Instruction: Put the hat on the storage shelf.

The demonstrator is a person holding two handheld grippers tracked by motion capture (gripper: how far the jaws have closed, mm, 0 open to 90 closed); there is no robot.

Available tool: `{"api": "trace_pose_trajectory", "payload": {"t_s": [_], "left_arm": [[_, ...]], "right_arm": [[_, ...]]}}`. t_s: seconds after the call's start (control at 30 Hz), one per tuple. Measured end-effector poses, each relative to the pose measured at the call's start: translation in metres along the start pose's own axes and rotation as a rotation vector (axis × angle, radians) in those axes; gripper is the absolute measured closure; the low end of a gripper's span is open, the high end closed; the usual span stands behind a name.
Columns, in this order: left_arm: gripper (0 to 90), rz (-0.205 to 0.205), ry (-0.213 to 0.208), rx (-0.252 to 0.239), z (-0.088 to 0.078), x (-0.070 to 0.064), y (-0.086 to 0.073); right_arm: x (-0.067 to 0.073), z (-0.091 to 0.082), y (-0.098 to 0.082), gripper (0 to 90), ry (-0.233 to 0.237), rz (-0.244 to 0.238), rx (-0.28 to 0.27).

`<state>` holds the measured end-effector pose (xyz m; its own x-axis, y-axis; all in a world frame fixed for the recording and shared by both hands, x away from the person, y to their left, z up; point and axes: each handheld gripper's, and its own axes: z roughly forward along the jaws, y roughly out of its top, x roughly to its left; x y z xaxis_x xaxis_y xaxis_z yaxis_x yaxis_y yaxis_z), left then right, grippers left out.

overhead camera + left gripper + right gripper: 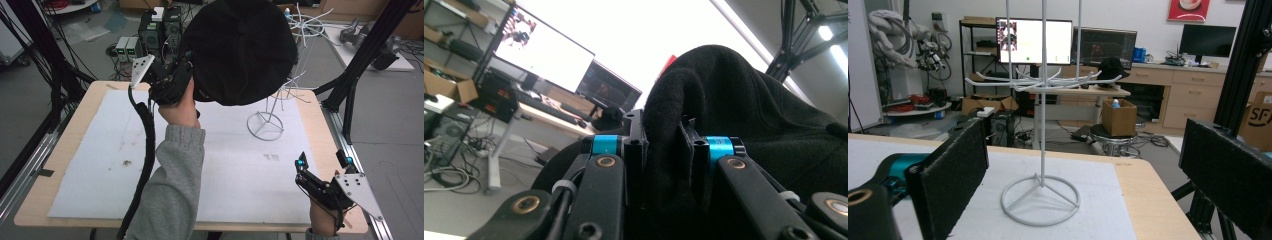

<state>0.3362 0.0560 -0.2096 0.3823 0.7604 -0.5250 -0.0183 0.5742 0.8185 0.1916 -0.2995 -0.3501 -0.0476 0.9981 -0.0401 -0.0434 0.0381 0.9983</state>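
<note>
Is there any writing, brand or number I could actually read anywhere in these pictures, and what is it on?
"SF": on the brown cardboard box at the right edge of the right gripper view; the letters run on past the frame edge.
Red poster on the back wall: its print is too small to read.
Lit monitor behind the white wire rack: screen content is too blurred to read.
Nothing else is legible.

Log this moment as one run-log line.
left gripper: shut on black hat, raised | right gripper: open, idle | white rack: upright on table
</note>
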Motion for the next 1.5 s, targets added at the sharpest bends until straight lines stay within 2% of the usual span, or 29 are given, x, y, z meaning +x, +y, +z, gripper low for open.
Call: {"api": "trace_pose_trajectory", "payload": {"t_s": [0.23,0.33,0.6,0.77,1.27,1.5], "left_arm": [[76.7,0.015,0.017,0.007,0.01,-0.003,-0.009],[76.7,0.008,0.017,0.011,0.011,-0.003,-0.012],[76.6,0.03,0.029,0.023,0.014,-0.003,-0.021],[76.2,0.077,0.031,0.006,0.011,-0.003,-0.025],[74.6,0.084,0.042,0.043,0.012,0.011,-0.05],[73.7,0.083,0.013,0.072,0.015,0.014,-0.062]], "right_arm": [[-0.002,-0.002,0.002,4.7,0.002,-0.002,-0.018],[-0.003,-0.002,0.003,4.6,-0.001,0.008,-0.017],[-0.003,-0.004,0.004,4.6,-0.004,-0.002,-0.029],[-0.005,-0.005,0.004,4.6,-0.008,0.002,-0.029],[-0.004,-0.005,0.004,4.6,-0.015,-0.005,-0.036],[-0.004,-0.006,0.004,4.7,-0.016,-0.012,-0.038]]}}
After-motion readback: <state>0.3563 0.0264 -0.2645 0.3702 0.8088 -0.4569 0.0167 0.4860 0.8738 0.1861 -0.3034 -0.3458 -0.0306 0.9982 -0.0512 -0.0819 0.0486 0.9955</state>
